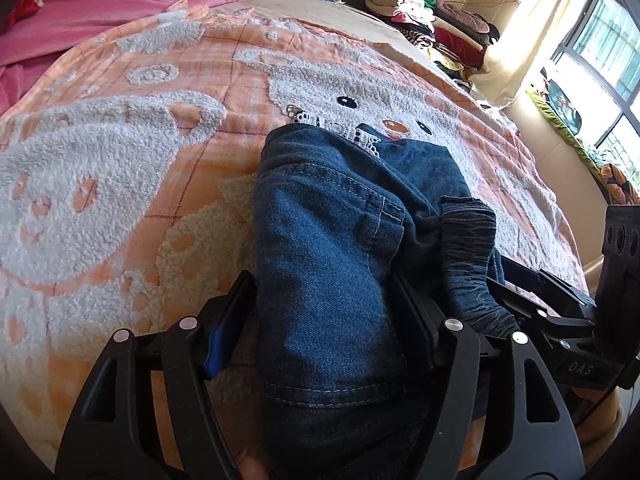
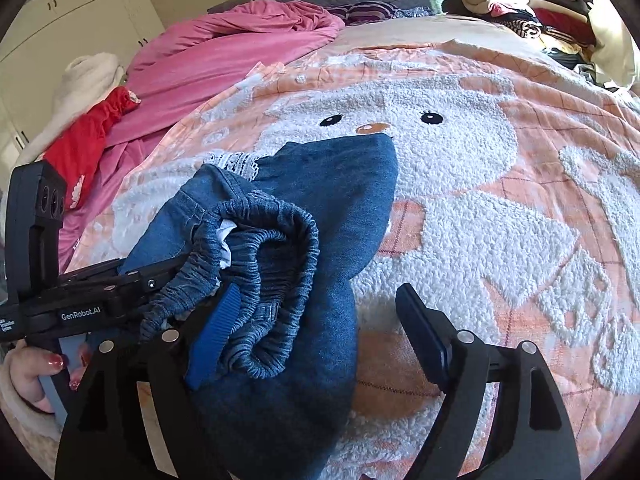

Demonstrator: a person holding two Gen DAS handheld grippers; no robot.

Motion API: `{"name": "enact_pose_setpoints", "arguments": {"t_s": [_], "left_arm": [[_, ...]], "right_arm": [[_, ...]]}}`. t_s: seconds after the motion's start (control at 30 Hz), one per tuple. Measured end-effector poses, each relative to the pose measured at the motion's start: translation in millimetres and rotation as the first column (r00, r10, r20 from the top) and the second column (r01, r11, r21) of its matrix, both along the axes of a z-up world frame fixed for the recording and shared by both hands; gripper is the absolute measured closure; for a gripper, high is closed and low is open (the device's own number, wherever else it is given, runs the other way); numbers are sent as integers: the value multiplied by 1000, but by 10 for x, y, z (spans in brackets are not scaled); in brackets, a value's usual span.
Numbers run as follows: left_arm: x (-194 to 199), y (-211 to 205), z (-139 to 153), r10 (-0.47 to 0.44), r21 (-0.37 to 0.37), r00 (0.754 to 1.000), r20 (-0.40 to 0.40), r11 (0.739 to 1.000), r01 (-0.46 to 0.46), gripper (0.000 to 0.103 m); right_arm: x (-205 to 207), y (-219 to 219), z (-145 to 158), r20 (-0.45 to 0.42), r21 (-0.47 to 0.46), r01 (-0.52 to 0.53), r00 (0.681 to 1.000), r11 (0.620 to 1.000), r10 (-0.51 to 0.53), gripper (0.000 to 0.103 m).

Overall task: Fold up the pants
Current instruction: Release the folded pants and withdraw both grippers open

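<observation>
Right tool gapes over pants — left tool, spread wide, straddles denim.

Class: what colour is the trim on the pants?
White lace trim on the pants, clearest in the right wrist view.

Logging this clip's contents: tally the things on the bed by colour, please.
Blue: 1, denim pants
Pink: 1, quilt
Red: 1, garment
Orange and white: 1, blanket
Mixed colours: 1, clothes pile
Total: 5
</observation>
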State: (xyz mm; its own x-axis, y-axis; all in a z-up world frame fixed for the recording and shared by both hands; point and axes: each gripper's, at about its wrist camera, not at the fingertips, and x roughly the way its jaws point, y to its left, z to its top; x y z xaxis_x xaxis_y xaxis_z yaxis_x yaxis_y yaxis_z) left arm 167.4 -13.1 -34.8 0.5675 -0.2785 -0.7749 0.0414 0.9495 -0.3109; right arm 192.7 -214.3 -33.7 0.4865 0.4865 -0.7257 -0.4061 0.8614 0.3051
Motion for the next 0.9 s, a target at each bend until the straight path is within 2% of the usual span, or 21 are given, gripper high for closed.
{"name": "enact_pose_setpoints", "arguments": {"t_s": [0.37,0.47,0.7,0.73,0.8,0.9], "left_arm": [[-103,27,140,8,13,1000,27,1000,-8,30],[-131,42,187,12,9,999,34,1000,-12,26],[-176,86,313,25,1,998,51,1000,-25,13],[-183,91,331,26,3,998,53,1000,-27,12],[-205,96,367,28,5,998,61,1000,-28,11],[-251,98,428,30,13,997,74,999,-31,10]], "right_arm": [[-85,-97,114,17,-7,32,999,999,-32,23],[-120,-109,168,35,-6,42,999,999,-42,13],[-182,-146,314,75,-3,59,995,998,-58,12],[-187,-146,336,81,-5,62,995,998,-61,12],[-205,-156,376,94,-5,70,993,998,-69,5],[-243,-187,437,112,0,85,990,996,-84,5]]}}
